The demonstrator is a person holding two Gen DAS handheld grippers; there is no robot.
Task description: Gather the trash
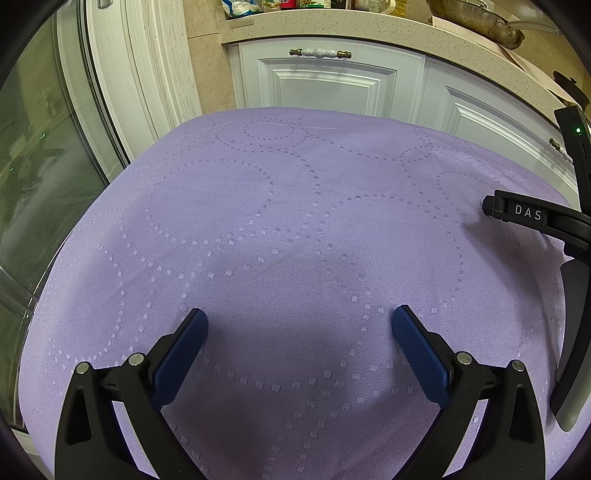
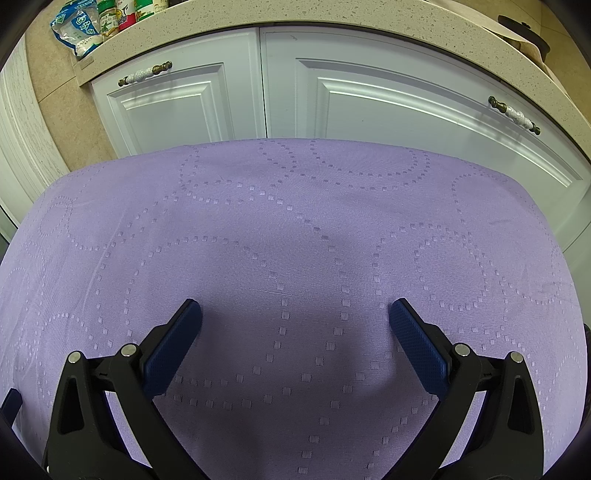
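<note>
**Surroundings: kitchen corner, cloth-covered table**

Table under a lilac tablecloth (image 1: 295,229), woven with dotted rings; surface flat, a few faint creases. Beyond the table's far edge, white panelled cabinet doors (image 2: 369,107) with mottled bar handles on brass ends (image 2: 144,74). Above them a speckled beige worktop (image 2: 332,14). At the worktop's left end: a blue-and-white plastic packet (image 2: 75,31) overhanging the edge, with spice jars (image 2: 107,16) just beside it. Toward the worktop's right end, a metal pan (image 1: 480,18) with its handle pointing right, and a dark lid with a knob (image 2: 524,29). Left of the table, a white-framed glass door (image 1: 44,166), with beige tiled wall (image 1: 210,74) between the frame and the cabinets.
</note>
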